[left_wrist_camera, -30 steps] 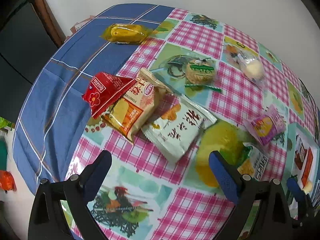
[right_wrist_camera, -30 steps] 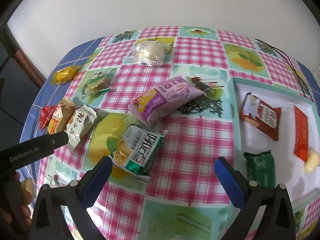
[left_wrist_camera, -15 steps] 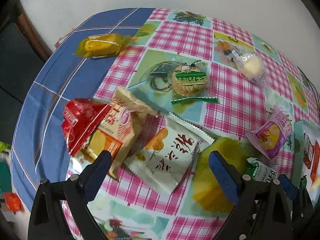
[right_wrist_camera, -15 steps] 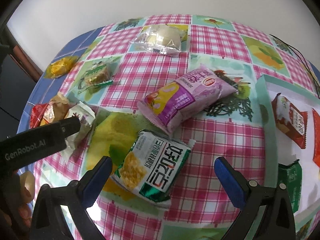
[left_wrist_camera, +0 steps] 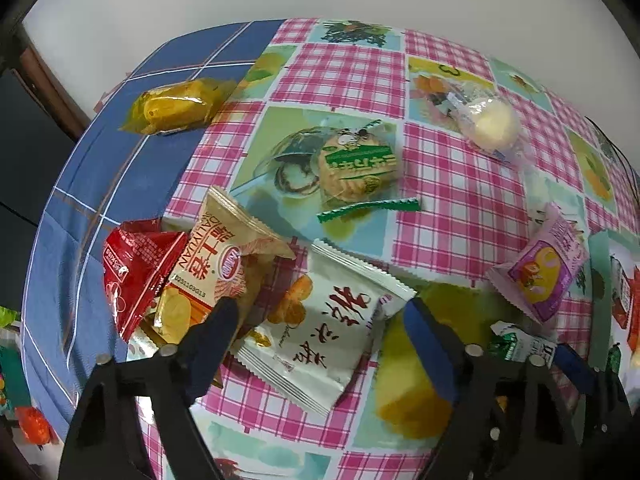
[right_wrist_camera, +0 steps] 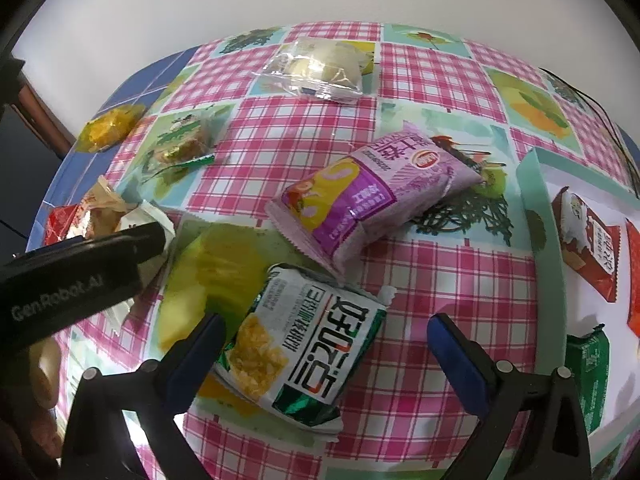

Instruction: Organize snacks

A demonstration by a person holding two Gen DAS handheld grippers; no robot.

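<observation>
Two packets sit between my two sets of jaws, one each. My left gripper [left_wrist_camera: 320, 328] points steeply down over the white packet [left_wrist_camera: 324, 332], whose long axis runs on a slant from upper right to lower left across the gap; the jaws are closing on it, the pads not yet pressing. Left of it lie a beige packet [left_wrist_camera: 216, 276] and a red packet [left_wrist_camera: 136, 268], overlapping; beyond them a yellow packet [left_wrist_camera: 176, 106], a green-labelled biscuit [left_wrist_camera: 356, 168] and a clear-wrapped bun [left_wrist_camera: 490, 124], one of each.

My right gripper [right_wrist_camera: 324, 340] straddles the green-and-white packet [right_wrist_camera: 304, 344], its long axis slanting from lower left to upper right, nearer my left pad. These jaws are closing too, but stand wide and grip nothing. One purple packet [right_wrist_camera: 372, 204] lies just beyond. Rightmost, the tray [right_wrist_camera: 540, 220] holds at least four snacks, mostly cut off by the edge. By my judgement, each hand takes its own packet to that tray.
</observation>
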